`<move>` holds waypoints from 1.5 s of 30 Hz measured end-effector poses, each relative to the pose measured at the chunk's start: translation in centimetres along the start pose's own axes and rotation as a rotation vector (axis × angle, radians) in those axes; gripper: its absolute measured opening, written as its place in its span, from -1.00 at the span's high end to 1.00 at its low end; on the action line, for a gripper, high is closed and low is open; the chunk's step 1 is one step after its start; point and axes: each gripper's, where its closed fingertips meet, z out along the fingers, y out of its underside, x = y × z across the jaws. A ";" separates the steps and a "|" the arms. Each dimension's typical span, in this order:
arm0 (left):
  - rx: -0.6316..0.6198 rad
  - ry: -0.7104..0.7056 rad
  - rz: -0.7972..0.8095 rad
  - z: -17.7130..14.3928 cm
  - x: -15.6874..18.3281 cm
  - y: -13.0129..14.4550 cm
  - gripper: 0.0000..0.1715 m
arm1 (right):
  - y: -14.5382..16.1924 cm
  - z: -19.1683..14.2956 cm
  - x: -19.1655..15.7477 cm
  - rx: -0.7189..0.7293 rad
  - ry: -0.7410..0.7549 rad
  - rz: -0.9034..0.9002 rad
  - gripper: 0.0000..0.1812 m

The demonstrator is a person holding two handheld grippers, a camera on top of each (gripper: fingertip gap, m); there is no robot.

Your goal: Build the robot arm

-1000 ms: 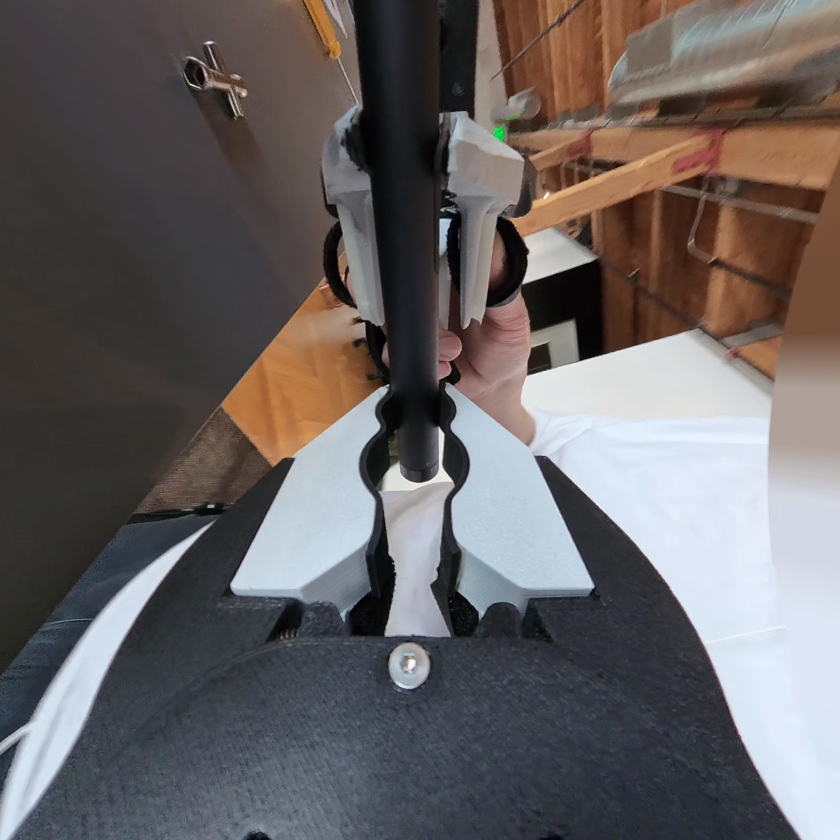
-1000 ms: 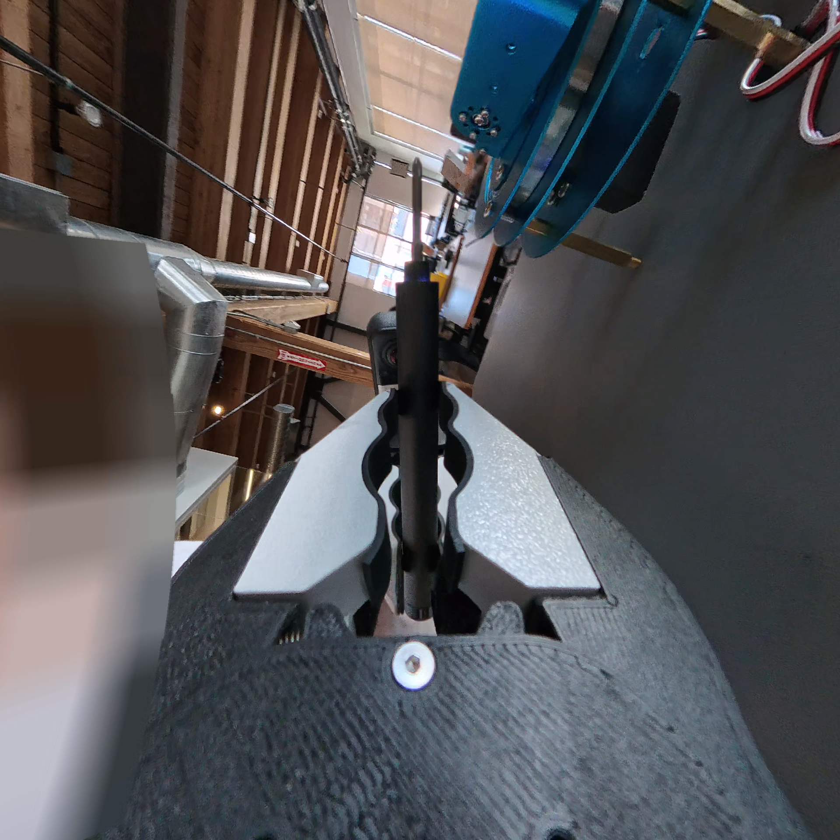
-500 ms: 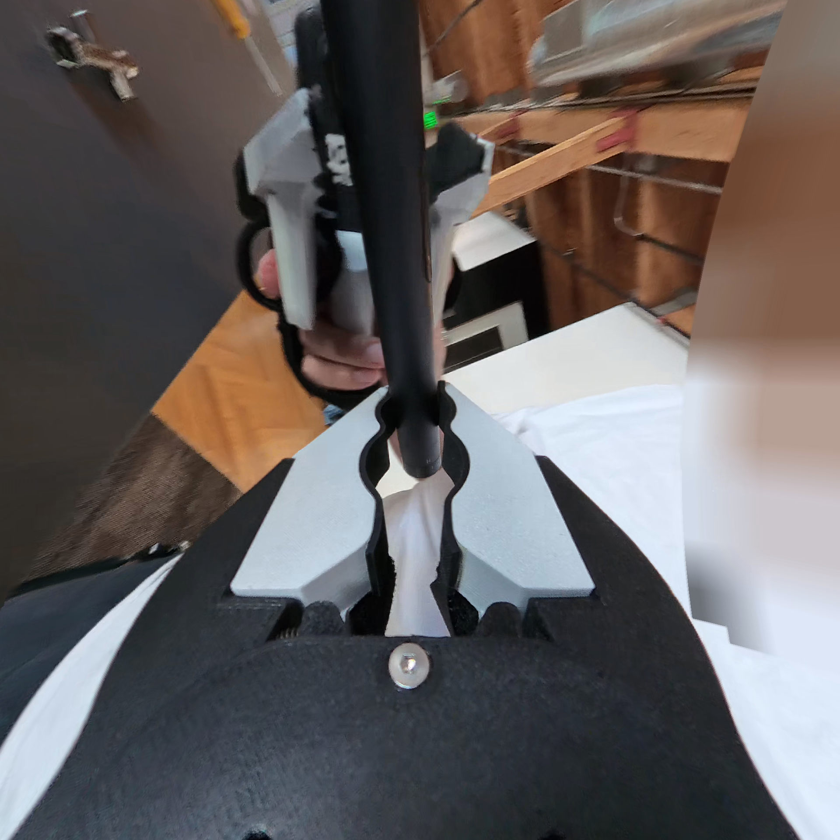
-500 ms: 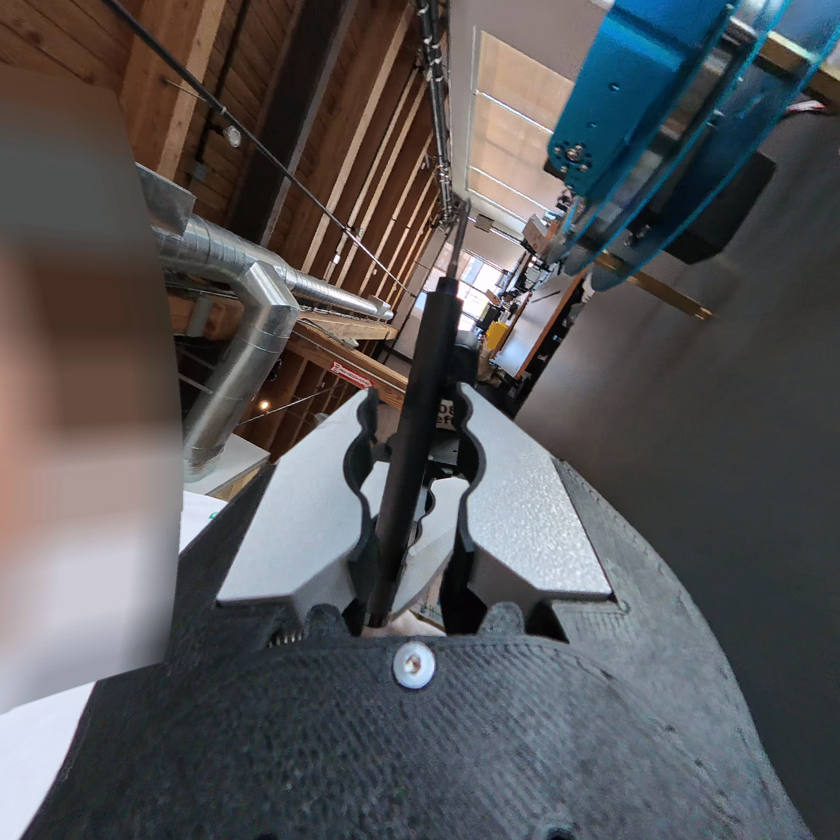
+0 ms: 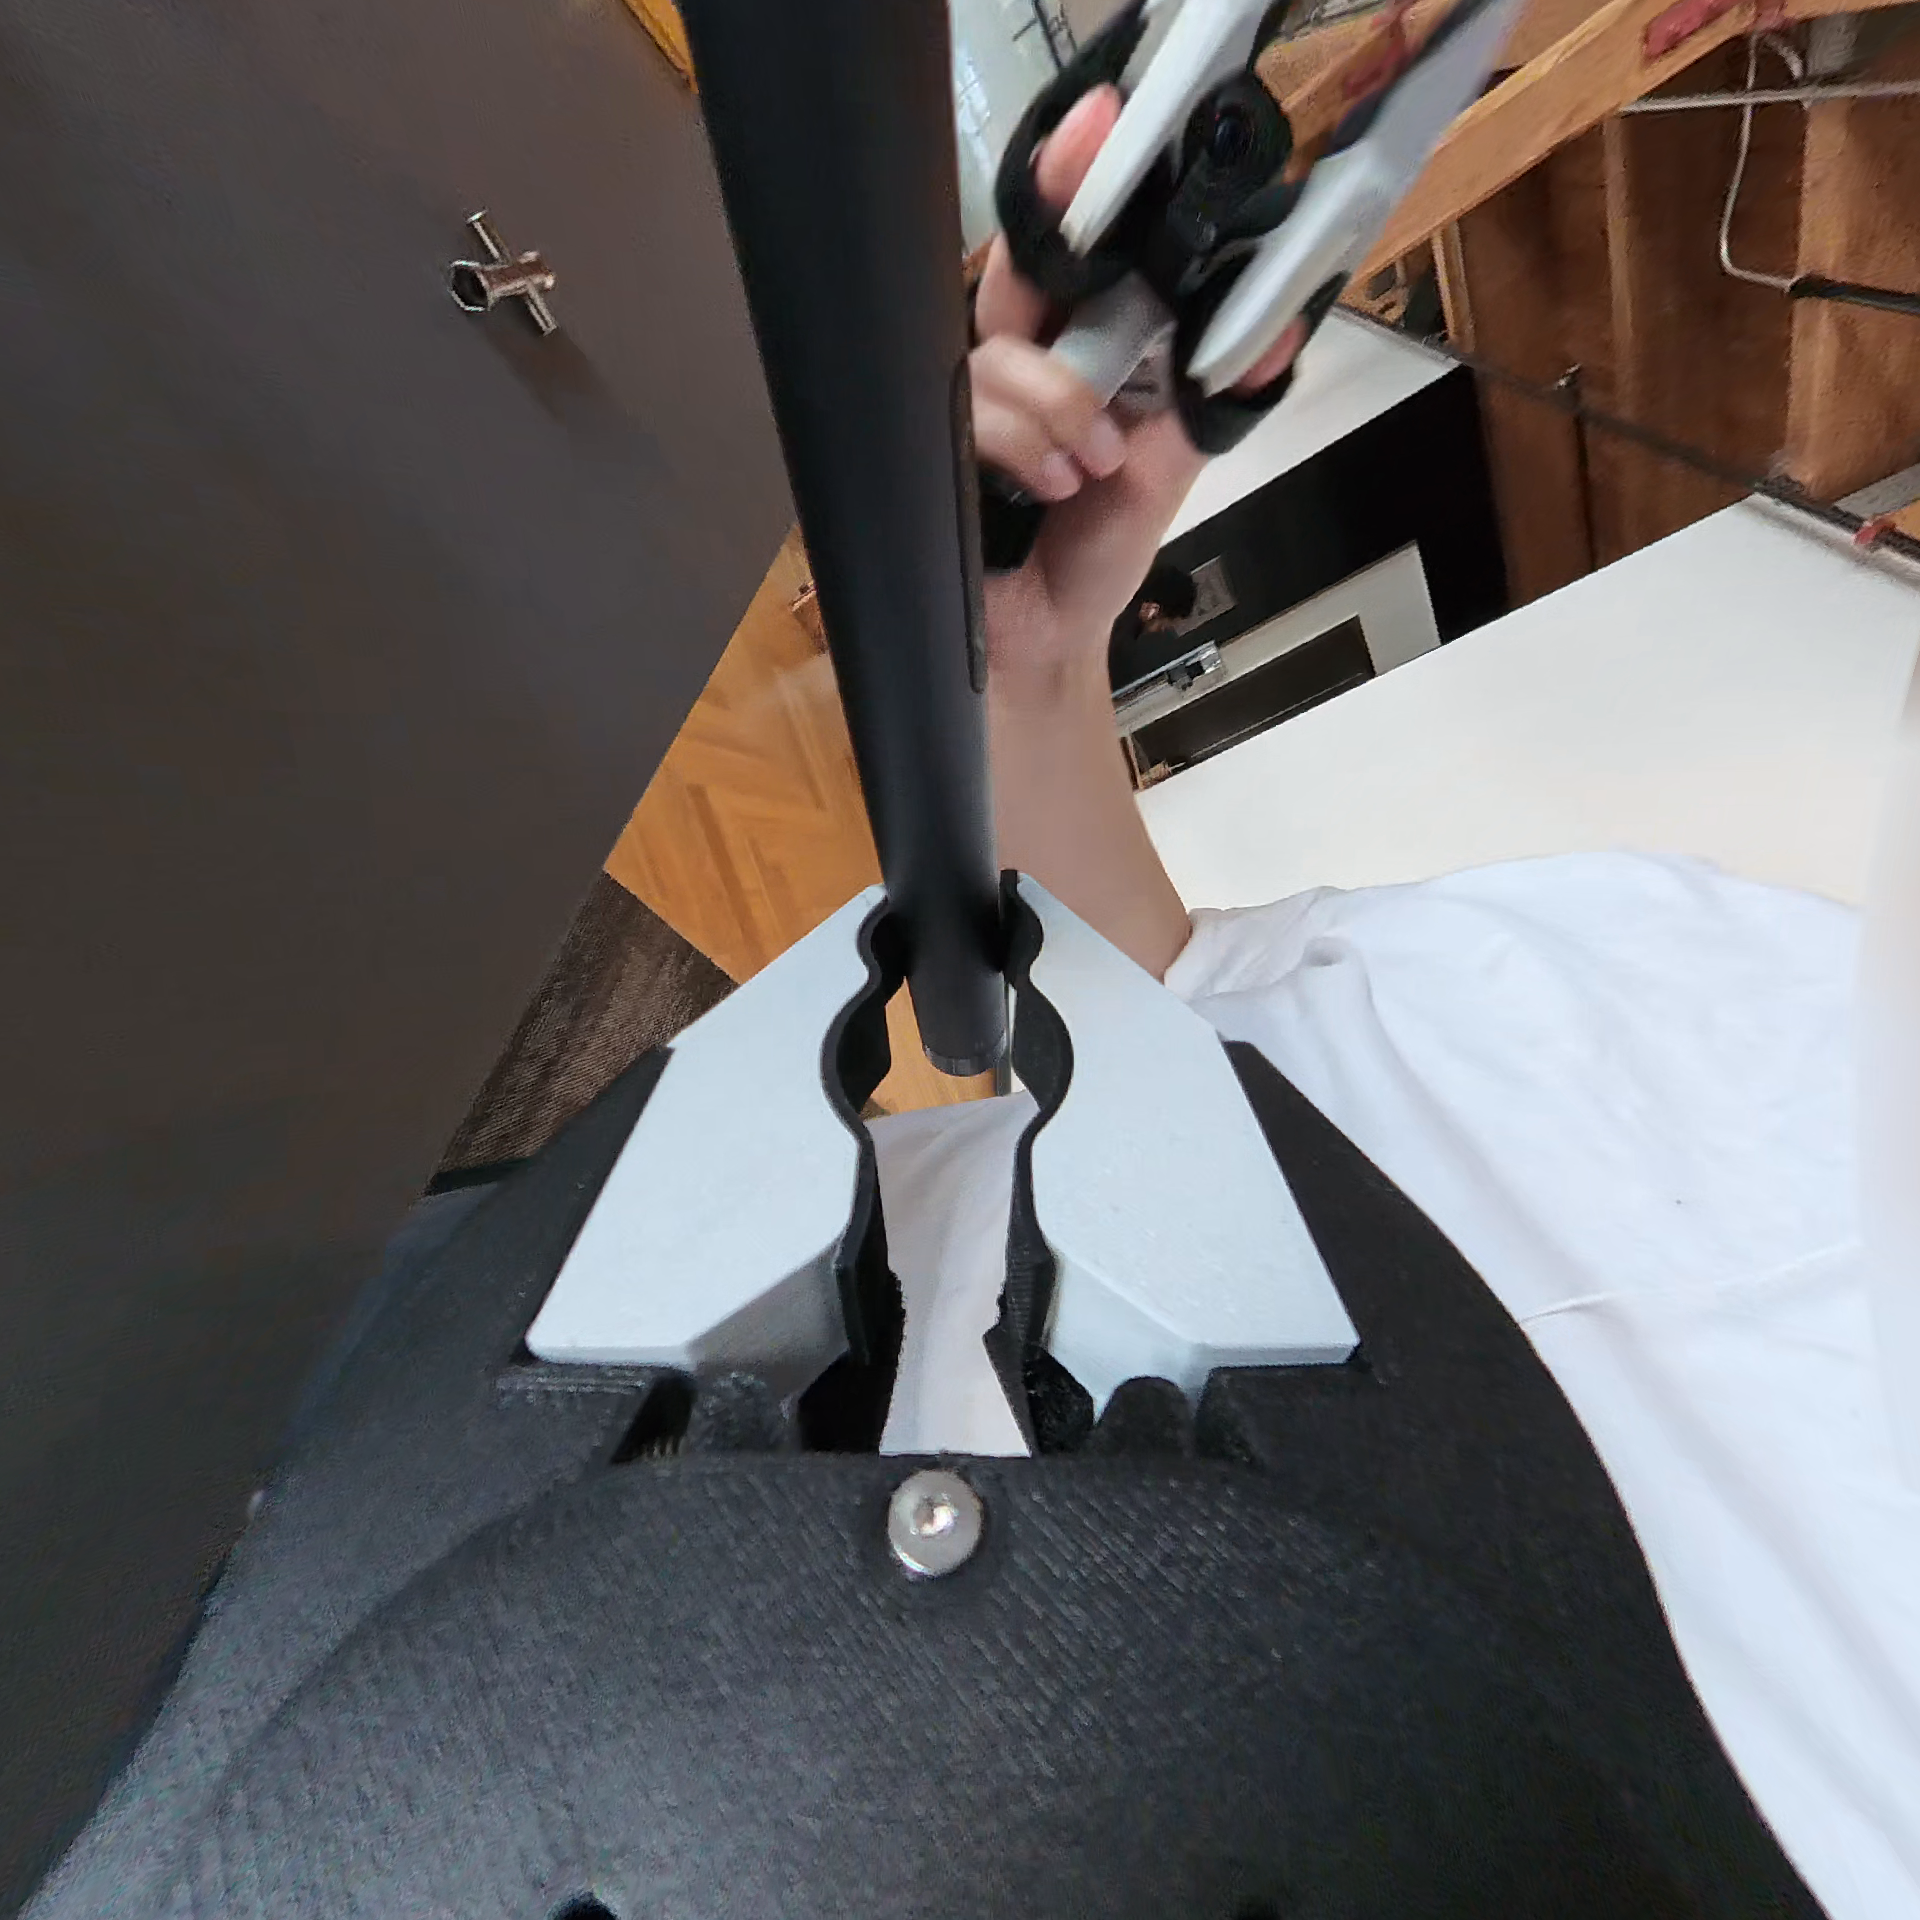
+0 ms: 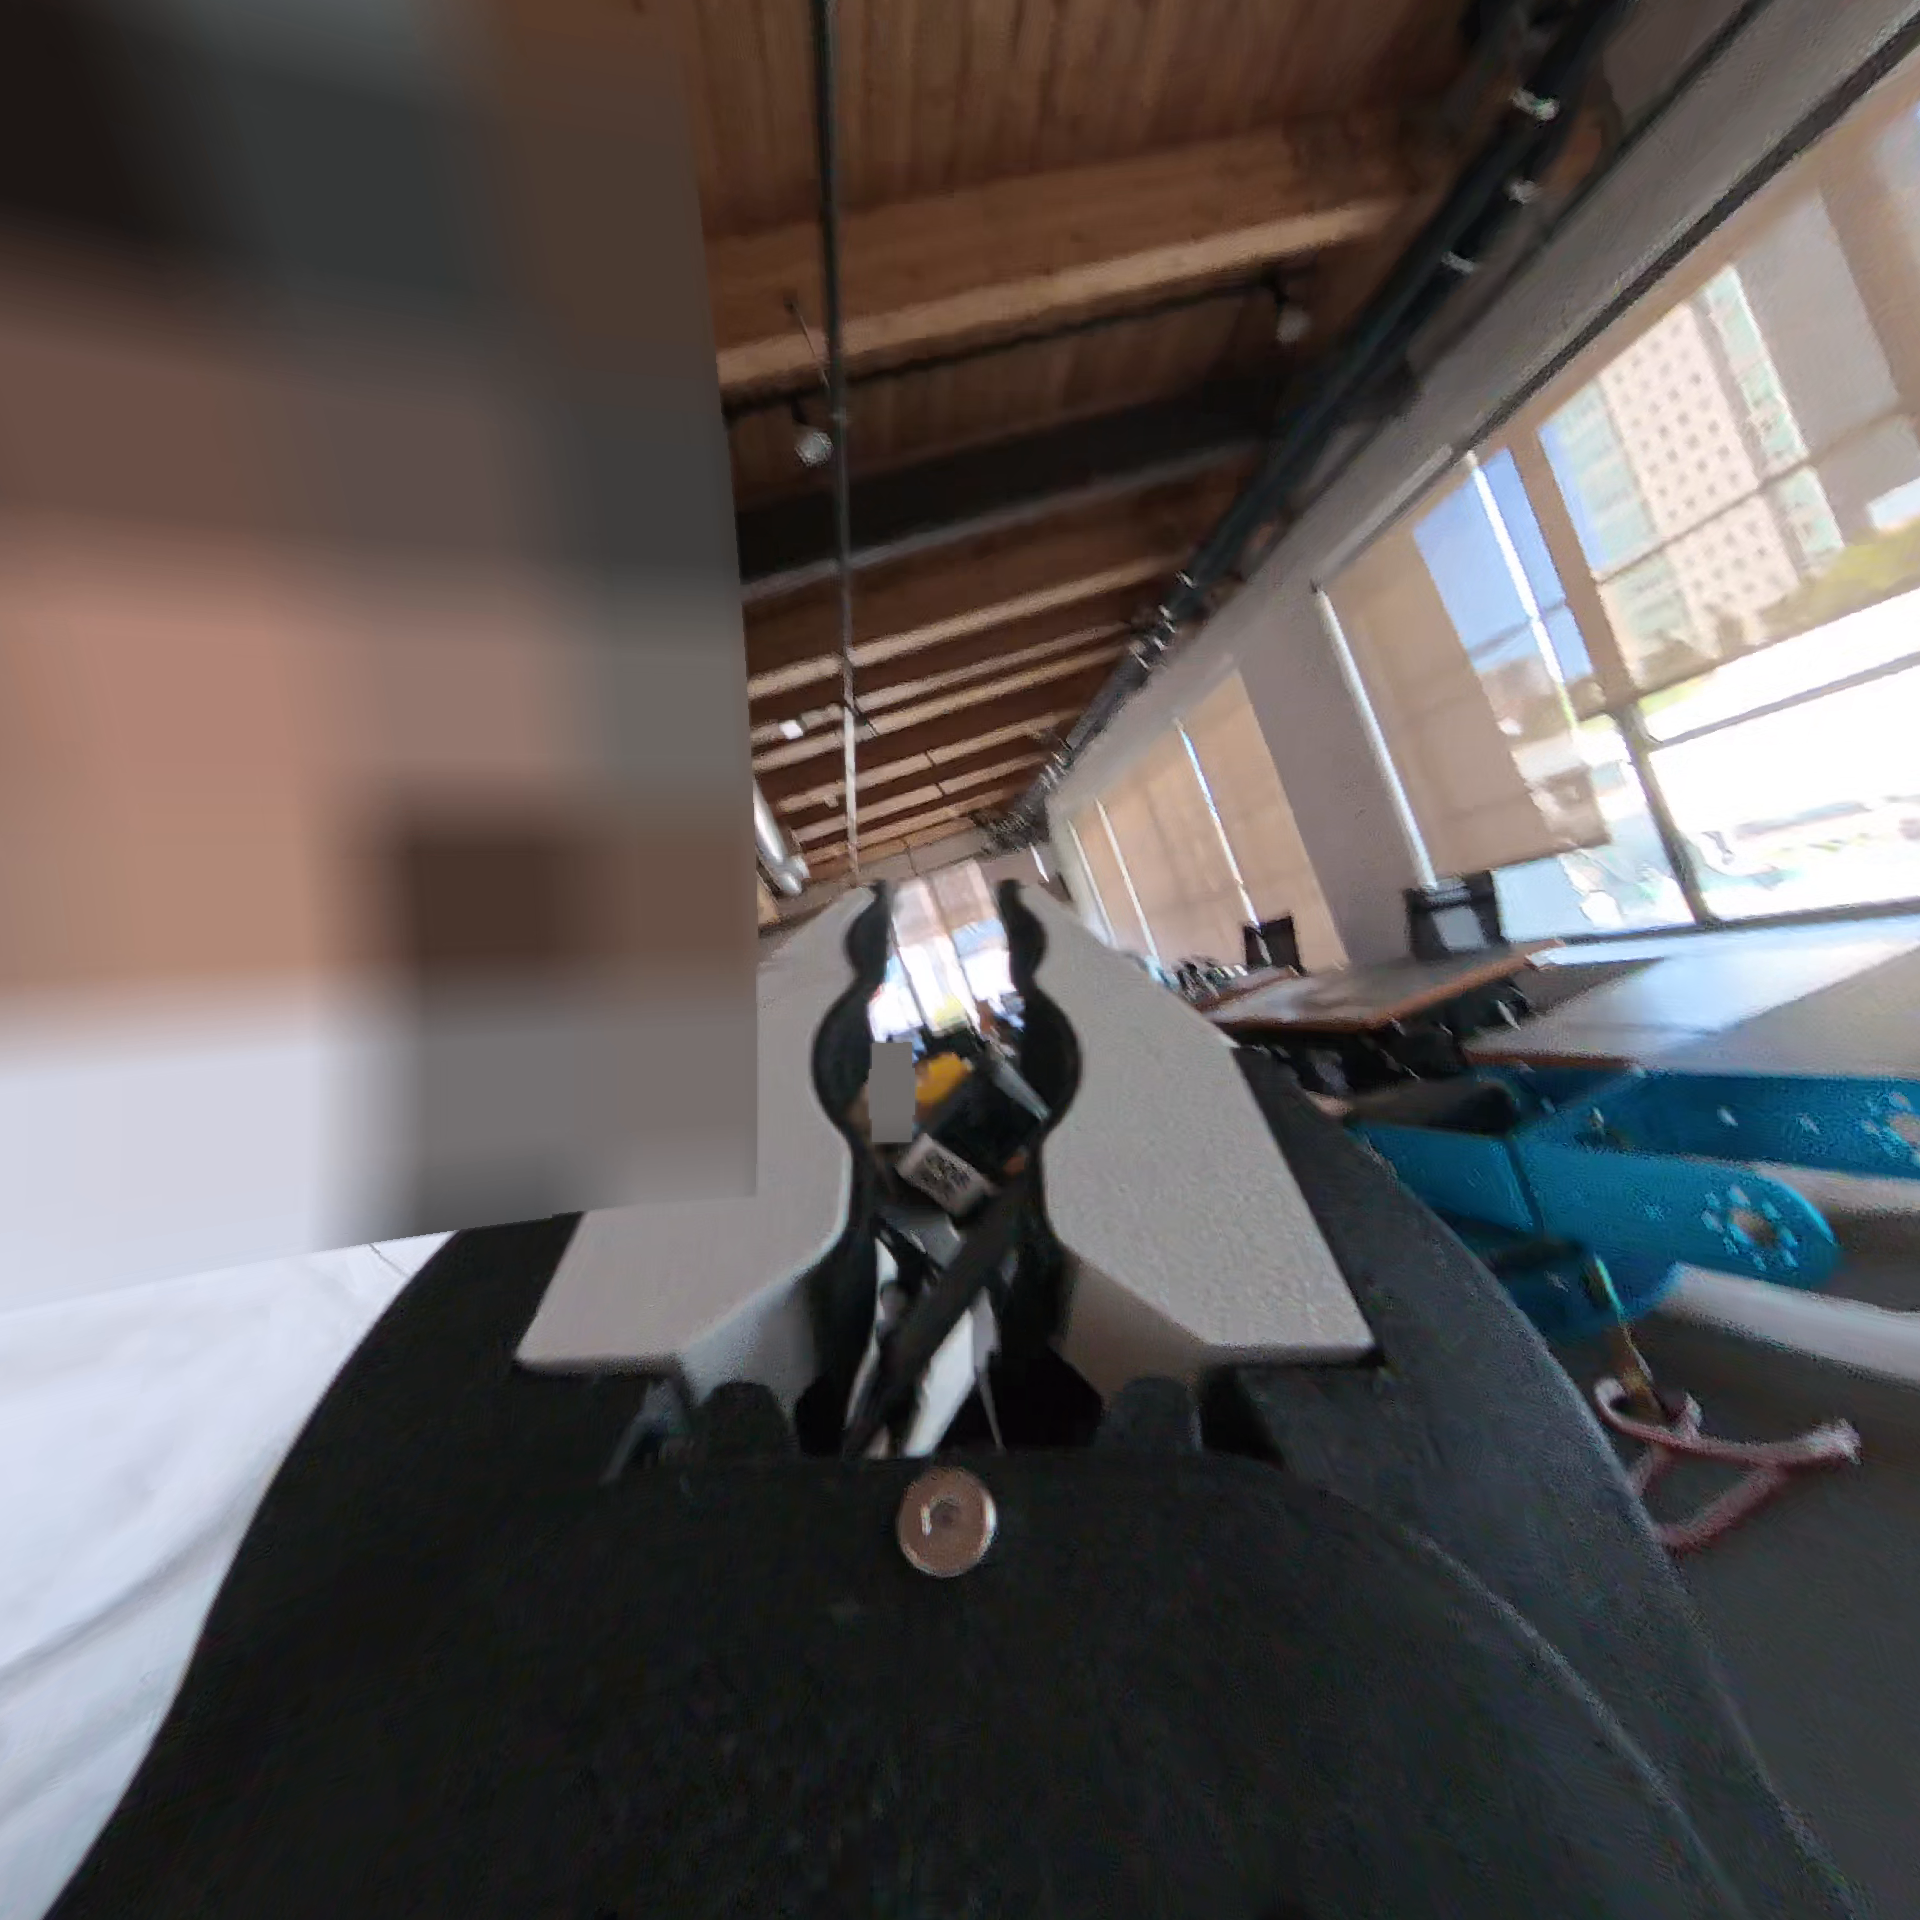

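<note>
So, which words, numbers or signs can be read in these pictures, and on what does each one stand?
None can be read.
White label on the black device between the fingers of the right gripper: too blurred.
Red sticker on the wooden beam: too blurred.

1. The right gripper [image 6: 943,914] no longer clamps the black rod [image 5: 894,582]; its jaws now stand apart with nothing between them.
2. In the left wrist view it has swung off to the rod's right.
3. Only the left gripper [image 5: 943,914] grips the rod's end now.
</note>
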 end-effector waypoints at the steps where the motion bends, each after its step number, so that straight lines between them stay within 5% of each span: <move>1: -0.007 -0.007 0.000 -0.2 -0.3 0.1 0.81 | -1.2 0.1 -0.5 0.048 -0.057 0.015 0.91; 3: -0.016 -0.021 -0.005 -0.3 -0.8 0.1 0.81 | -2.6 0.4 -0.9 0.100 -0.122 -0.020 0.95; 8: -0.026 -0.060 -0.016 0.0 -1.4 0.0 0.81 | -4.8 0.9 2.6 0.064 0.089 -0.275 1.00; 14: -0.008 -0.140 0.012 1.7 -1.8 -0.9 0.81 | -6.0 0.1 6.0 -0.109 0.268 -0.518 1.00; 17: 0.026 -0.157 0.028 3.3 -1.4 -1.9 0.81 | -5.7 -1.4 8.0 -0.216 0.305 -0.467 0.91; 19: 0.043 -0.157 0.042 4.5 -0.8 -2.5 0.81 | -8.2 -4.8 12.1 -0.268 0.616 -0.512 1.00; 23: 0.074 -0.182 0.070 6.9 -0.3 -3.6 0.81 | -19.4 -16.0 16.8 -0.426 1.465 -0.982 1.00; 28: 0.143 -0.208 0.092 9.3 0.3 -5.8 0.81 | -26.1 -20.2 16.1 -0.359 1.672 -1.058 1.00; 39: 0.179 -0.289 0.135 11.2 2.0 -6.7 0.81 | -25.5 -21.9 16.9 -0.452 1.558 -1.030 0.92; 42: 0.157 -0.340 0.114 11.3 1.4 -5.8 0.81 | -19.5 -17.2 16.1 -0.430 1.096 -0.778 0.81; 45: 0.138 -0.394 0.083 11.2 0.8 -4.6 0.81 | -11.3 -9.8 8.8 -0.302 0.427 -0.209 0.73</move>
